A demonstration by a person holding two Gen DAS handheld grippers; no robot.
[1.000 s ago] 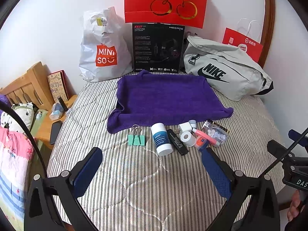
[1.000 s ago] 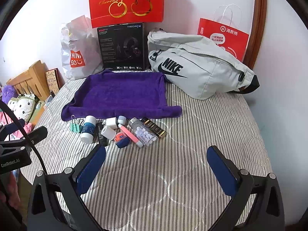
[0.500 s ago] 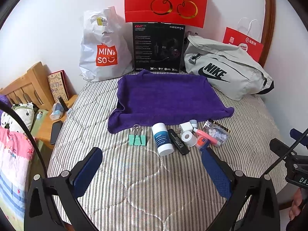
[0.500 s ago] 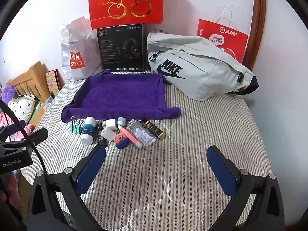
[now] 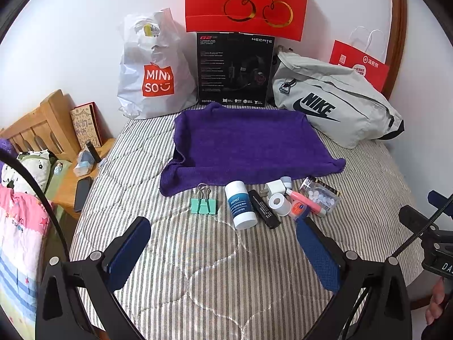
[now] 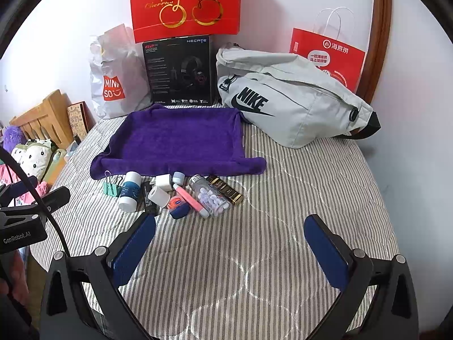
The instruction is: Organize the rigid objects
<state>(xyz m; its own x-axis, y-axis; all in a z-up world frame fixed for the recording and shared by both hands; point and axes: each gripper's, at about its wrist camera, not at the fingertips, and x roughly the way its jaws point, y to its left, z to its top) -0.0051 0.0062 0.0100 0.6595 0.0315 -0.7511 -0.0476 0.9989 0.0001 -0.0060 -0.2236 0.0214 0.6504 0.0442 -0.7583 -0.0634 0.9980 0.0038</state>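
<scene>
**Both tools idle over bed; nothing yet sorted**

The striped bed (image 5: 215,269) carries everything. The purple towel (image 5: 246,144) lies spread and bare across its far half, backed by a Nike bag (image 6: 286,104), a headset box (image 5: 235,68) and a Miniso bag (image 5: 153,76) along the wall.

Change over the last second: slight. In both views the scene sits marginally lower and nearer, suggesting a slow creep forward; no item has shifted. In my judgement the task has not started.

The left tool (image 5: 223,243) and right tool (image 6: 229,243) both stand with fingers wide apart, holding nothing, short of the cluster.

The cluster lies just along the towel's near edge: white ADMD bottle (image 5: 240,205), clear pill bottle (image 6: 211,198), green binder clip (image 5: 203,205), tape roll (image 5: 279,204), pink tube (image 6: 189,198).

The clip stands apart, with open room around it; the rest crowd together, some touching. The quilt before both tools is free for approach. The bed's left edge drops to a wooden nightstand (image 5: 70,187).
</scene>
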